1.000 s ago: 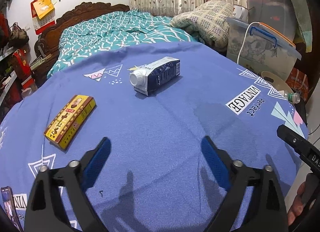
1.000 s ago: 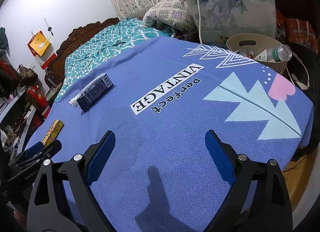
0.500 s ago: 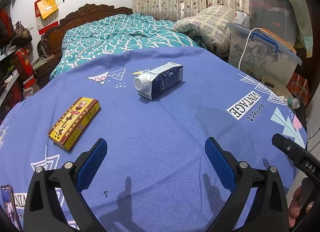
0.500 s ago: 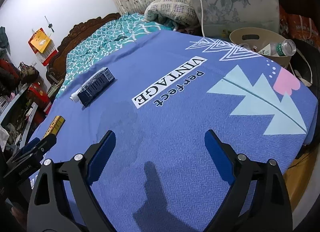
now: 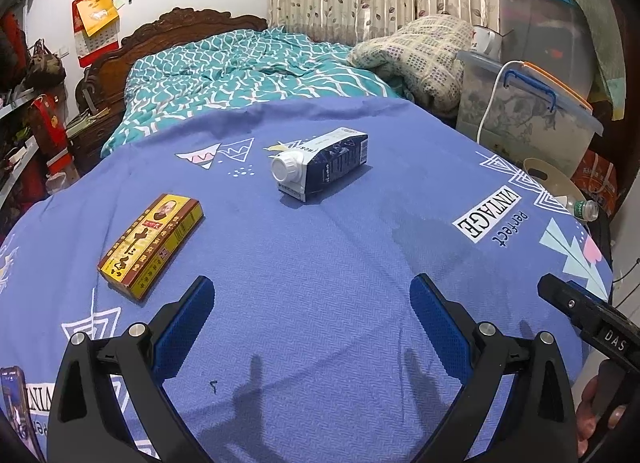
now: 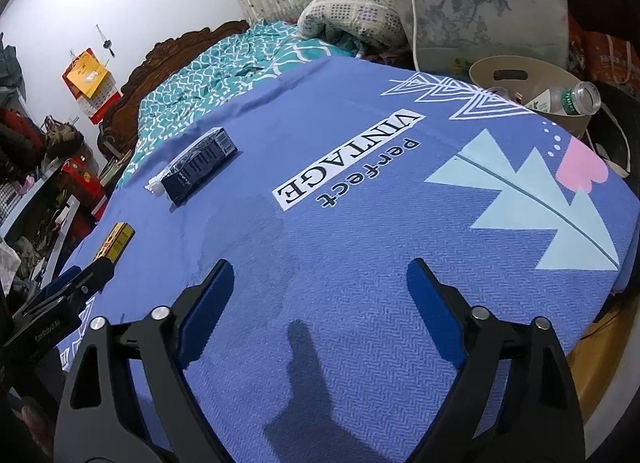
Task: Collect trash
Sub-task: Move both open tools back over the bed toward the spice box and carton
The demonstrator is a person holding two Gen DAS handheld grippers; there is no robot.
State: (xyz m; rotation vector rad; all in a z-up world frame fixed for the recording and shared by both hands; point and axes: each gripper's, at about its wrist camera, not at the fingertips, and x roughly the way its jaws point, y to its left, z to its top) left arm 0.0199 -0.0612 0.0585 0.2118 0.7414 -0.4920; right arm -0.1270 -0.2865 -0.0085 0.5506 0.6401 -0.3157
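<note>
A beige plastic basket point(image 6: 520, 73) is seen beyond the far right edge of the blue printed sheet point(image 6: 360, 223); a clear plastic bottle point(image 6: 576, 99) lies in it. A dark blue drink carton point(image 5: 324, 163) and a yellow flat box point(image 5: 150, 241) lie on the sheet, well apart. The left gripper point(image 5: 312, 323) is held wide open, empty. The right gripper point(image 6: 320, 295), also empty, has just been closing slightly.

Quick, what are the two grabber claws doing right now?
Left gripper: open, holding nothing.
Right gripper: open, nothing between its jaws, which have just been closing slightly.
</note>
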